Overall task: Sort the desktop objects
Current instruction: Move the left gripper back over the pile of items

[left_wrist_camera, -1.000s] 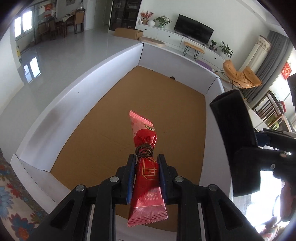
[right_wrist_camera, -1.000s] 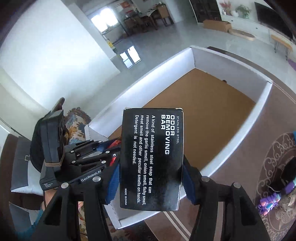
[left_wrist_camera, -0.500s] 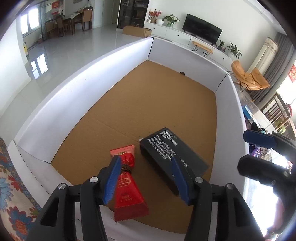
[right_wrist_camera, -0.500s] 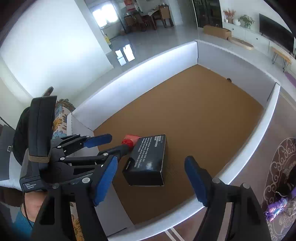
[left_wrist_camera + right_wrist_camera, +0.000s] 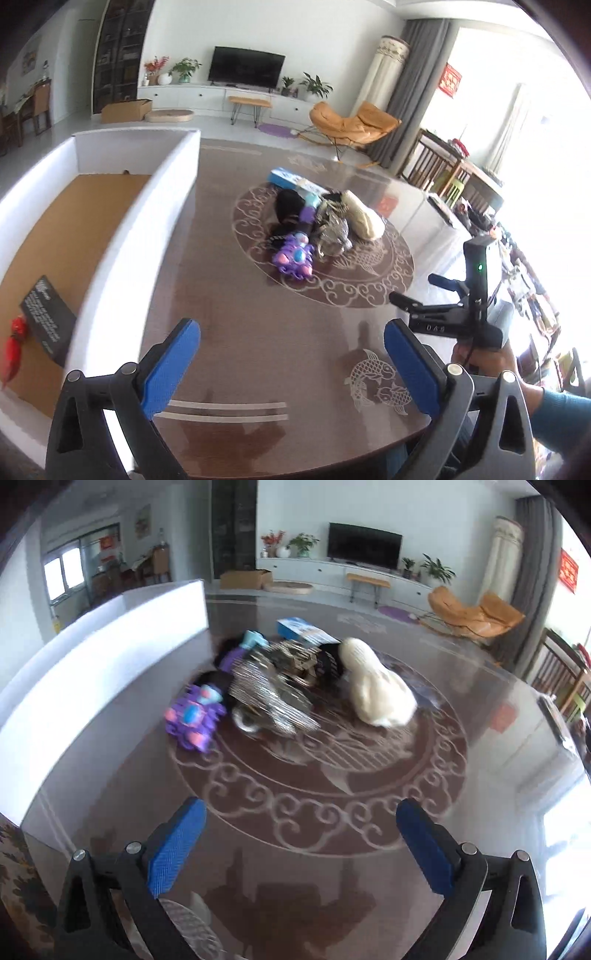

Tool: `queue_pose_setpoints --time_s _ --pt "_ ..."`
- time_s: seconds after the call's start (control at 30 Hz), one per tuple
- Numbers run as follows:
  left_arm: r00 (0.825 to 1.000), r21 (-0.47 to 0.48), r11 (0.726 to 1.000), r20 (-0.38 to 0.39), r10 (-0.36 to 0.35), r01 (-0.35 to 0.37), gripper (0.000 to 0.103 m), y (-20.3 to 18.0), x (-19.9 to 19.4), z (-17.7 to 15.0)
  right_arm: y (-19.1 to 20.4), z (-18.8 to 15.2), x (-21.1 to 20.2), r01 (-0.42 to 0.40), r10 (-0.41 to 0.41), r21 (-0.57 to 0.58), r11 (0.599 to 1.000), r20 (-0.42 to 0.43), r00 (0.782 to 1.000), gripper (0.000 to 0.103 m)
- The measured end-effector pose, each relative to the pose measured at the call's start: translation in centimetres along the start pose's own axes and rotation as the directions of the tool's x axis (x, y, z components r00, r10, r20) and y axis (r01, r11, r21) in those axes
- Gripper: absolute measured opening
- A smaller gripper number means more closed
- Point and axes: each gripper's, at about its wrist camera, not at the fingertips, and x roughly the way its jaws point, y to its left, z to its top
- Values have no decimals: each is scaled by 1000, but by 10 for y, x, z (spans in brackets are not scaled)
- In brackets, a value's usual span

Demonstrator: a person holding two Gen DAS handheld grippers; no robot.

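Left wrist view is showing the left gripper (image 5: pixel 291 363) hanging over the brown patterned table (image 5: pixel 258 332) with its blue pads spread wide and holding nothing. Beside it, the white-walled cardboard box (image 5: pixel 122 236) is holding the black odor-bar carton (image 5: pixel 46 317) and the red candy wrapper (image 5: pixel 13 350), lying side by side on the brown floor of the box. Right wrist view is showing the right gripper (image 5: pixel 301 845) likewise gaping and empty, facing the pile at mid-table: a purple toy (image 5: pixel 194 720), a silvery foil packet (image 5: pixel 269 698), a cream cloth bundle (image 5: pixel 376 690) and a blue box (image 5: pixel 303 629).
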Motion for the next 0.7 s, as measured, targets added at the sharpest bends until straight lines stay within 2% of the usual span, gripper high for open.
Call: queue_pose_setpoints --time_s 0.13,0.23,0.27,0.33,0.43,0.57,0.7 --pt "996 9 1000 -93 -1 2 102 -39 78 -9 -84 -31 14 103 -94 119 988 -83 992 103" --pt "994 -15 1000 -109 21 -23 102 -49 122 -7 -116 -42 13 127 -113 168 978 -91 989 103" --pt "994 -21 999 -108 32 -35 102 -53 133 -6 -122 -43 18 112 -98 189 976 -83 992 103" --pt "993 -19 997 -94 70 -72 101 -59 150 -2 -129 -43 20 93 -78 227 969 -75 994 103" --pt "986 35 989 -73 149 -147 102 -74 167 6 -122 -38 26 110 -94 201 973 -87 992 103" --pt "964 140 963 -103 247 -231 103 -94 192 19 -117 -40 28 108 -93 203 973 -83 992 103" --pt "966 145 964 -100 237 -221 103 -99 206 35 -117 -40 28 108 -93 203 973 -84 992 103"
